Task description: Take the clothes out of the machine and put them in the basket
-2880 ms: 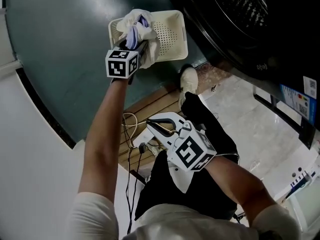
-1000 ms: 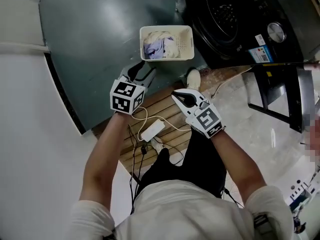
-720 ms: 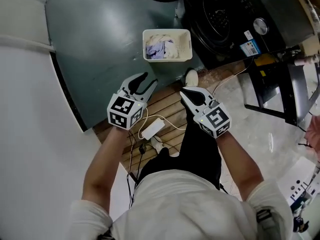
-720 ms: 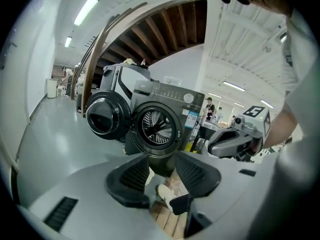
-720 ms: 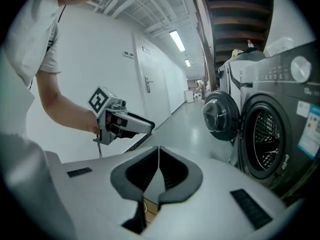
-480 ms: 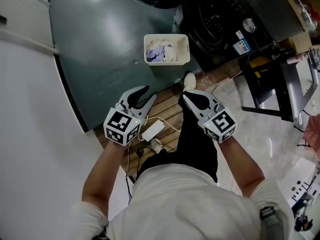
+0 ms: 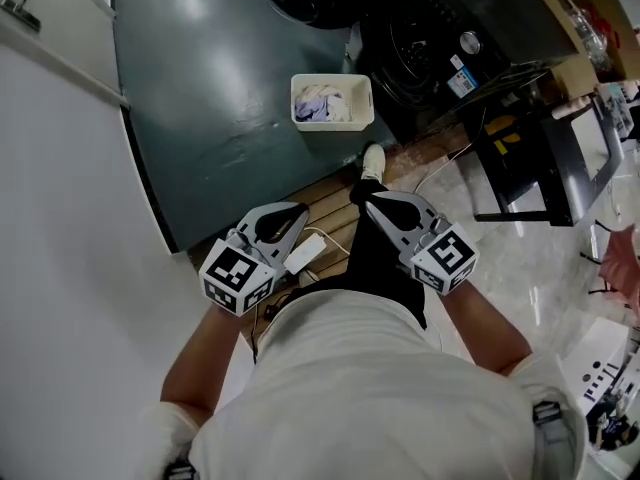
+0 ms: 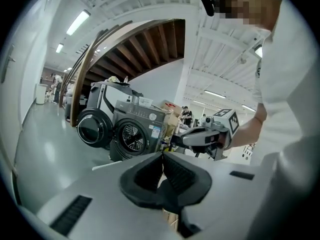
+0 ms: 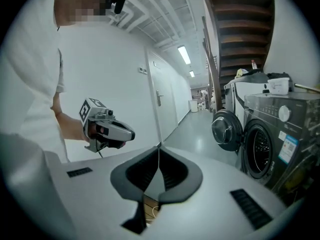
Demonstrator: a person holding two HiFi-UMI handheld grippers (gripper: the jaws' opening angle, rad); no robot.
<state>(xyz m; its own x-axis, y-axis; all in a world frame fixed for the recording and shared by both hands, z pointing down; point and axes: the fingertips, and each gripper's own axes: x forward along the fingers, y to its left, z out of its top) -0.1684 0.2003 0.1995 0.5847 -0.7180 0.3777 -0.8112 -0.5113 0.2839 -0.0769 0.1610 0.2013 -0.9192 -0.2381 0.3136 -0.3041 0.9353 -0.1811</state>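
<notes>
Clothes [image 7: 320, 102] are lying in the basket [image 7: 367, 104] by the machine [image 7: 420, 43]; the left gripper [image 7: 297, 209], just closing empty, and right gripper [image 7: 369, 200] are sitting clamped together.

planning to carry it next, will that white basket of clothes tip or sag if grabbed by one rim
Probably light: the basket is small perforated plastic holding a few soft clothes. Its walls look rigid, so sagging seems unlikely, but a one-rim grip may tilt it. The clothes look floppy and could slide.
</notes>
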